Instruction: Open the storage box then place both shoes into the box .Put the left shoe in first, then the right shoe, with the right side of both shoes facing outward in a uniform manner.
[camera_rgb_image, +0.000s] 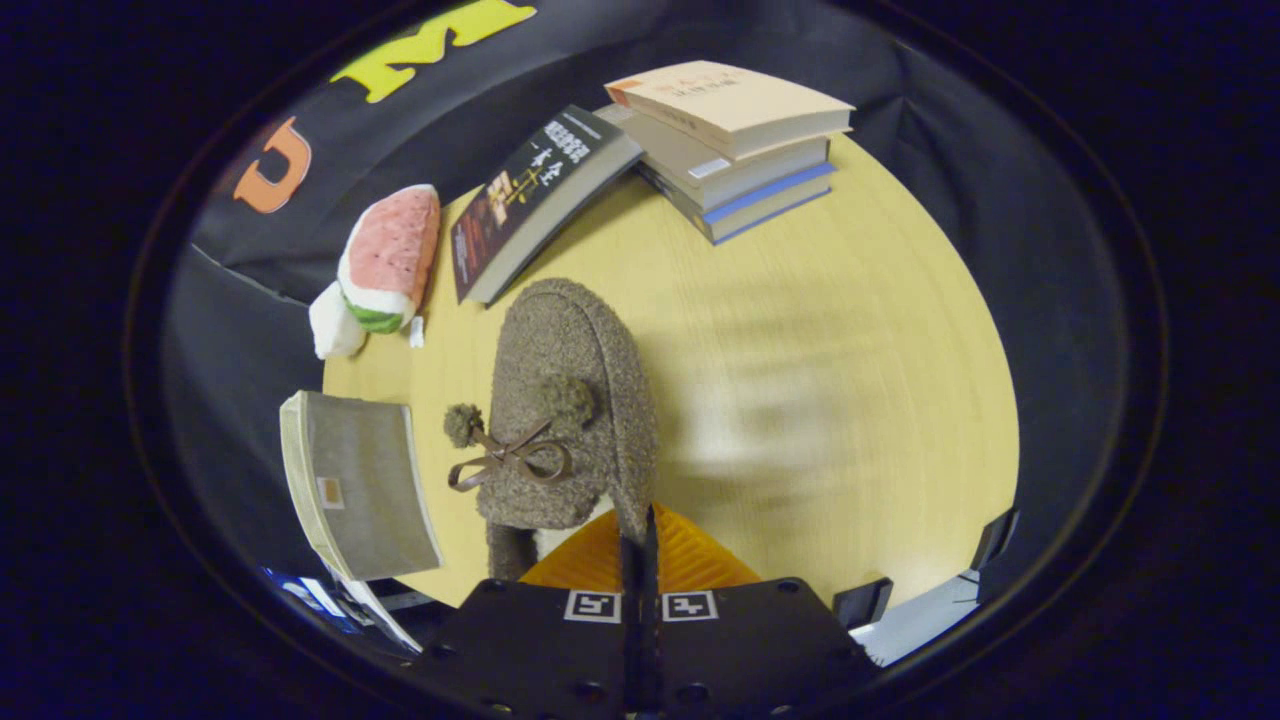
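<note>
A brown fuzzy shoe (565, 400) with a bow and two pompoms hangs from my gripper (640, 535), toe pointing away from me over the yellow table (830, 400). Both fingers are pressed together on the right edge of the shoe's opening, near the heel. The heel itself is hidden behind the fingers.
A stack of books (735, 140) lies at the far side of the table, with a dark book (535, 195) leaning against it. A watermelon-slice plush (385, 260) sits at the far left. A grey book (355, 480) lies left of the shoe.
</note>
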